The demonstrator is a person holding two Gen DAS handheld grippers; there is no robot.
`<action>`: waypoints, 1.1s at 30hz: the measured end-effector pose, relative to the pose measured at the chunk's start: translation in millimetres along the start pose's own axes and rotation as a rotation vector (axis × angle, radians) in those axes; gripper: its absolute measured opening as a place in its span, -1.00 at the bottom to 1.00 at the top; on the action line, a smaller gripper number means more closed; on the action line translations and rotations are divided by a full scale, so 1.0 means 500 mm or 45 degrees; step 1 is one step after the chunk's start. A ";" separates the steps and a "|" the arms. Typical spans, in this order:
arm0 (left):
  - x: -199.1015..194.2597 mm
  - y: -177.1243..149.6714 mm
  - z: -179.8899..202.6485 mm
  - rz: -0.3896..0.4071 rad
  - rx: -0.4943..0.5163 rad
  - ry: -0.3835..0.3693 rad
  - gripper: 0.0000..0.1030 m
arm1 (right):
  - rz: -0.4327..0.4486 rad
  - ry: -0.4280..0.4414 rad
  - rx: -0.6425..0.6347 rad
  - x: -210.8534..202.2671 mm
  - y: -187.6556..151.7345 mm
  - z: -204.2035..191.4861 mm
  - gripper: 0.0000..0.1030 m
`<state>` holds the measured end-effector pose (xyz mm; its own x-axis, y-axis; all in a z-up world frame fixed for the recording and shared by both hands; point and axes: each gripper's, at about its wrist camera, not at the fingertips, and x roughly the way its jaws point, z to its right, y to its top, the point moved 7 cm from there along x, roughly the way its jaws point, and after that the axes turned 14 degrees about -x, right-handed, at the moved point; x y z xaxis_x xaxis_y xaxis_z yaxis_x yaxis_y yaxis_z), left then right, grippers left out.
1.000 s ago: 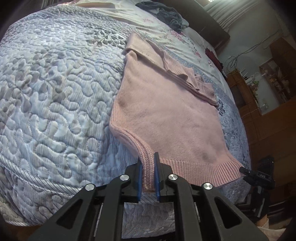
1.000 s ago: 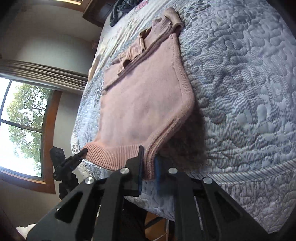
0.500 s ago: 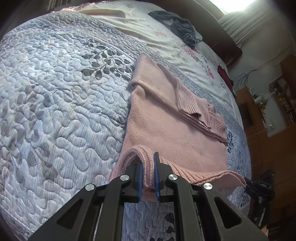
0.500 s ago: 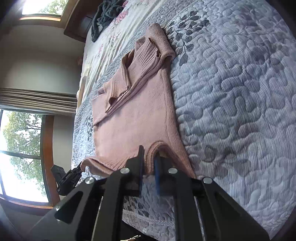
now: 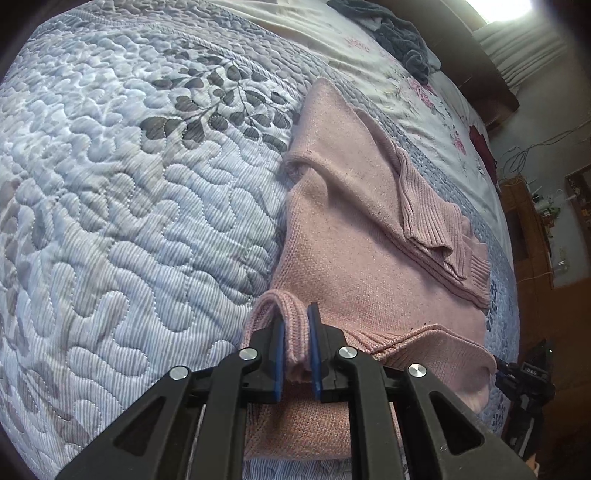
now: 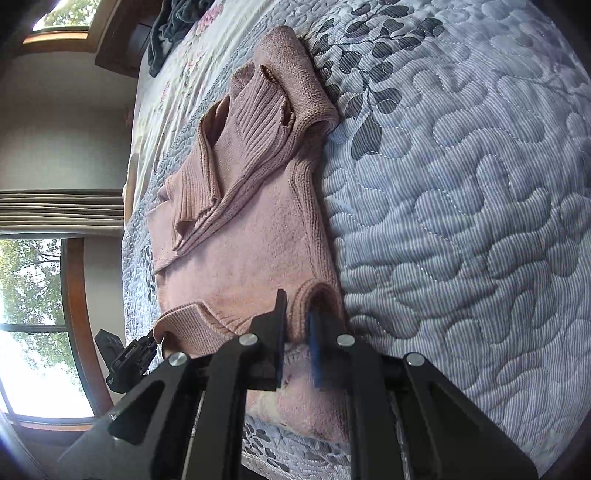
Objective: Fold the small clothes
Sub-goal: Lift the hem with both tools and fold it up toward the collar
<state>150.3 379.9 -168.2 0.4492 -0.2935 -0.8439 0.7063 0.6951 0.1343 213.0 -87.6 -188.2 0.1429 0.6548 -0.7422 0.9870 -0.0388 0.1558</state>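
We hold a pink sweater by its ribbed hem, one corner in each gripper, and carry that hem up the garment. A second ago the hem hung at the near edge of the bed; now both corners are lifted and brought forward over the sweater's body, so the lower part doubles over itself. We judge the bottom-to-top fold to be about half done, with the hem yet to reach the shoulders.

The sweater lies on a quilt of pale blue with a grey leaf print. Its sleeves are already folded across the chest, near the collar end.

The left gripper is clamped on a rolled loop of hem at the sweater's left corner, blue pads pressing both sides. The right gripper pinches the opposite corner the same way. Both point along the garment toward the collar, held low, just above the cloth. From the left view the hem sags between the two grips.

Beyond the quilt, a dark garment lies on a floral sheet.
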 end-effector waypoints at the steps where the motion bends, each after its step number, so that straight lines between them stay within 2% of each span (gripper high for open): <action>1: 0.001 0.003 -0.001 -0.012 -0.013 -0.013 -0.72 | -0.003 0.003 0.007 0.002 0.003 0.001 -0.76; 3: -0.006 0.007 -0.002 -0.034 -0.044 -0.058 -0.70 | 0.004 0.026 0.020 -0.005 0.011 0.005 -0.72; 5: -0.024 0.006 -0.006 -0.057 -0.081 -0.133 -0.57 | 0.026 0.038 0.025 -0.022 0.009 0.010 -0.62; 7: -0.048 0.007 -0.010 -0.055 -0.106 -0.212 -0.41 | 0.060 0.029 0.024 -0.040 0.011 0.016 -0.39; 8: -0.060 0.009 -0.016 -0.050 -0.118 -0.241 -0.37 | 0.085 0.004 0.025 -0.052 0.014 0.022 -0.11; 11: -0.088 0.011 -0.025 -0.031 -0.102 -0.252 -0.37 | 0.122 -0.027 0.003 -0.082 0.016 0.030 -0.09; 16: -0.102 0.010 0.016 0.029 0.111 -0.162 -0.34 | 0.141 -0.063 -0.099 -0.110 0.011 0.005 -0.09; 19: -0.079 0.007 0.053 0.045 0.269 -0.075 -0.13 | 0.129 -0.119 -0.192 -0.108 0.005 -0.021 -0.09; 25: -0.001 -0.009 0.101 0.009 0.558 0.077 -0.11 | 0.093 -0.188 -0.302 -0.085 -0.009 -0.055 -0.08; 31: 0.049 -0.016 0.108 -0.038 0.673 0.128 -0.15 | 0.072 -0.198 -0.321 -0.076 -0.010 -0.054 -0.08; 33: 0.052 -0.017 0.105 -0.031 0.687 0.153 -0.32 | 0.064 -0.217 -0.337 -0.069 -0.009 -0.058 -0.08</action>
<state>184.8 331.9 -164.1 0.3861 -0.2060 -0.8992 0.9100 0.2447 0.3347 201.6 -88.1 -144.2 0.2233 0.5202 -0.8243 0.9284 0.1442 0.3425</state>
